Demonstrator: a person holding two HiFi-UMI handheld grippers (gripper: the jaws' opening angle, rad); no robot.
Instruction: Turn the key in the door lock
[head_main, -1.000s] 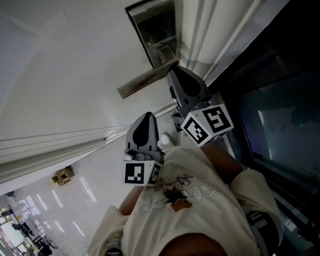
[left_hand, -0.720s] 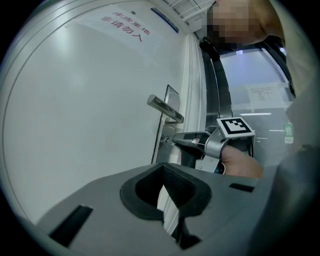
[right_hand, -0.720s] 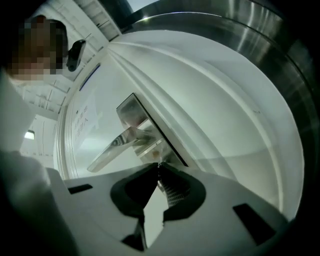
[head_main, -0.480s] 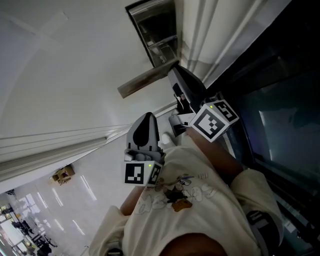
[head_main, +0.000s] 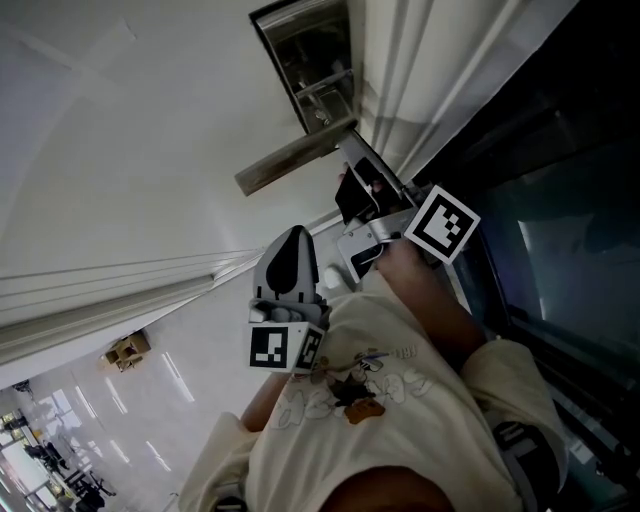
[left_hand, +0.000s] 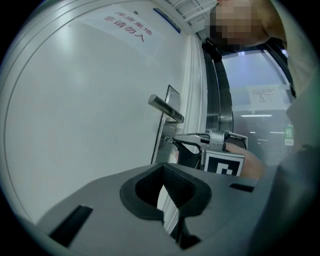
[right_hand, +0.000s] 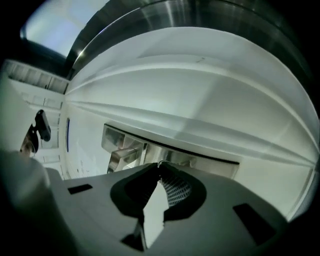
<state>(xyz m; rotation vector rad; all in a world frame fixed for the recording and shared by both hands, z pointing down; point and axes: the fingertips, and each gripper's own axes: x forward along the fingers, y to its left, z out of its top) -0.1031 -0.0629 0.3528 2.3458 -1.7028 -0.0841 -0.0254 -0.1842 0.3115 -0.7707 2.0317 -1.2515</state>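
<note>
Well, my right tool (right_hand: 160, 169) was pinched shut on the key (left_hand: 167, 140) in the door lock (head_main: 318, 105) under the handle (head_main: 292, 160), left tool (left_hand: 164, 171) closed and empty, so I judged that thin tip grip could slip off mid-turn.

The door (head_main: 130, 130) is smooth matt white, its lock plate (head_main: 315, 70) polished metal, its lever handle (head_main: 295, 158) brushed metal; the left gripper (head_main: 294, 232) is matt grey plastic and the garment (head_main: 380, 400) soft cream cloth.
</note>
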